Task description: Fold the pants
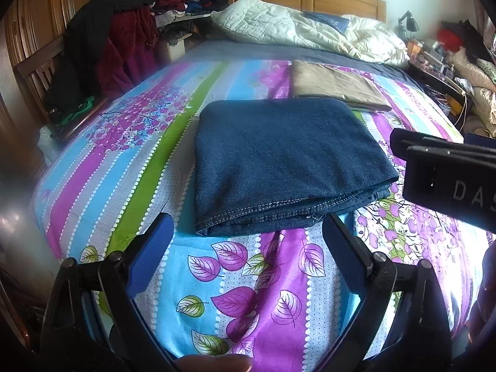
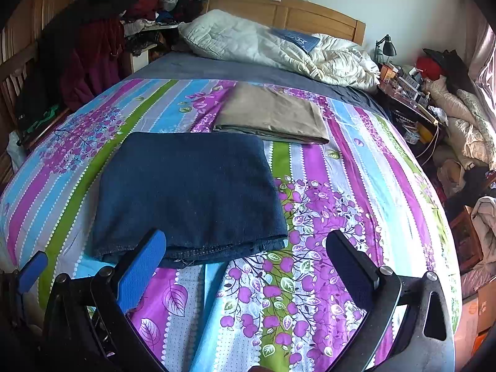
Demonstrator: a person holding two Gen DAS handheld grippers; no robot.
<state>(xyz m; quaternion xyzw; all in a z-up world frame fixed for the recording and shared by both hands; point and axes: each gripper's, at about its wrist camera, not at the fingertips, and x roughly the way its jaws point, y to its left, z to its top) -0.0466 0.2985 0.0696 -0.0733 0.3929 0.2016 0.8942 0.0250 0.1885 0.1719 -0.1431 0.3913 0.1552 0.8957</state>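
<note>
a pair of dark blue denim pants (image 1: 288,164) lies folded into a compact, thick rectangle on a bed (image 1: 248,294) covered with a bright striped and floral sheet. the stitched hems and layered edges face the near side. just behind it, toward the headboard, a tan folded garment (image 1: 334,86) rests flat, apart from the denim. a rumpled white quilt (image 1: 310,31) is heaped by the headboard, and a pile of clothes (image 1: 124,31) crowds a chair at the far left.

the left gripper (image 1: 248,245) hovers just short of the denim's near edge, fingers spread wide, holding nothing. the right gripper (image 2: 245,266) sits beside it, also spread wide and empty, near the bundle's right corner.

the folding looks finished; at most a little neatening or setting the bundle aside seems left.
</note>
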